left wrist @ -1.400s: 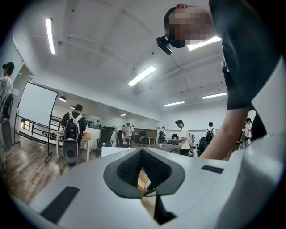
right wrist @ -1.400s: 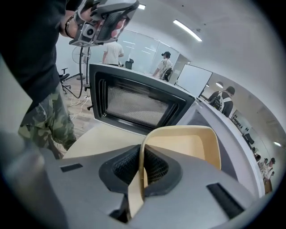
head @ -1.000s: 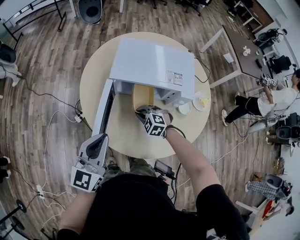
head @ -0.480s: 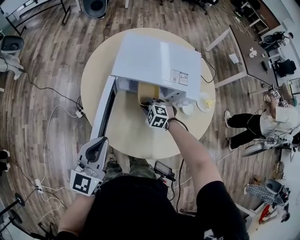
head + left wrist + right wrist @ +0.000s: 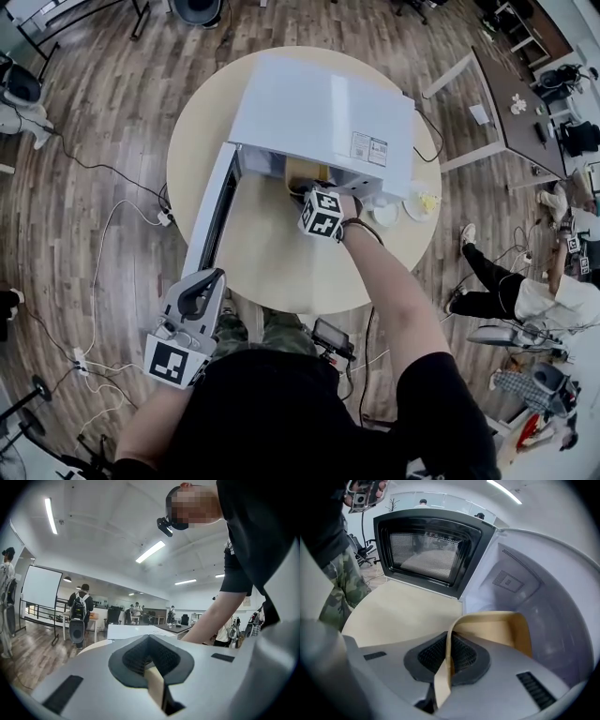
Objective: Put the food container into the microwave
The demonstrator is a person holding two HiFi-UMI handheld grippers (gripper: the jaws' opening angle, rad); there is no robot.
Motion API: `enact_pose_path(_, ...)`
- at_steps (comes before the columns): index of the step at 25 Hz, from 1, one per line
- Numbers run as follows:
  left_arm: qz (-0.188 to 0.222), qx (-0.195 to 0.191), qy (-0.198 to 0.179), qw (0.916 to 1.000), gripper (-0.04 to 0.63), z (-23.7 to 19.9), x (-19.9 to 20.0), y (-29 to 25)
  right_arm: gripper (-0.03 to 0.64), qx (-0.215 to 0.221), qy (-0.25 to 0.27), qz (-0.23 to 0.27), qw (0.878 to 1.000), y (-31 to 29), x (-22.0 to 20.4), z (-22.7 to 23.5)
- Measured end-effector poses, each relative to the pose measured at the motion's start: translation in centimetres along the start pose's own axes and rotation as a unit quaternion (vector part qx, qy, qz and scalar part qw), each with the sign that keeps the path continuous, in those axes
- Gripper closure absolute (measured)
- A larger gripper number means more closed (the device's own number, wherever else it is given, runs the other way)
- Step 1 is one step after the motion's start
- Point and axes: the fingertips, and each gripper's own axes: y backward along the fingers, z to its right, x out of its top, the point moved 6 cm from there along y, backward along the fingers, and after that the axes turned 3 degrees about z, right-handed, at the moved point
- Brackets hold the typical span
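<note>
At one microwave: one food container; right gripper pinching.

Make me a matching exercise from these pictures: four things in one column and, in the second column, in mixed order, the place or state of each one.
Things:
1. food container
2. microwave door
3. left gripper
4. plate with yellow food

Places or states:
A. standing open
B. on the table, beside the microwave
C. held at the table's near edge
D. pinched in the right gripper, at the microwave's mouth

Pairs: 1-D, 2-A, 3-C, 4-B
</note>
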Motion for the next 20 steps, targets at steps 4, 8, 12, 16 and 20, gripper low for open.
enact_pose_path(4,-0.015,0.003,0.01,0.9998,0.577,0.1,-0.2,0.0,0.592,0.002,-0.006,-0.008,1.0,-0.2,-0.2,1.2)
enact_pose_path(8,-0.024,0.001,0.017,0.9996,0.577,0.3,-0.7,-0.2,0.592,0.006,-0.007,-0.016,1.0,-0.8,-0.6,1.9)
enact_pose_path(12,-0.018,-0.003,0.01,0.9998,0.577,0.4,-0.9,-0.6,0.592,0.009,-0.01,-0.023,1.0,-1.3,-1.0,2.4)
enact_pose_path(16,-0.032,-0.004,0.02,0.9993,0.577,0.5,-1.0,-0.9,0.591,0.009,-0.013,-0.027,1.0,-1.5,-0.9,3.1)
enact_pose_path(20,-0.043,-0.006,0.028,0.9987,0.577,0.6,-1.1,-1.0,0.591,0.005,-0.016,-0.031,0.999,-1.8,-0.7,3.9)
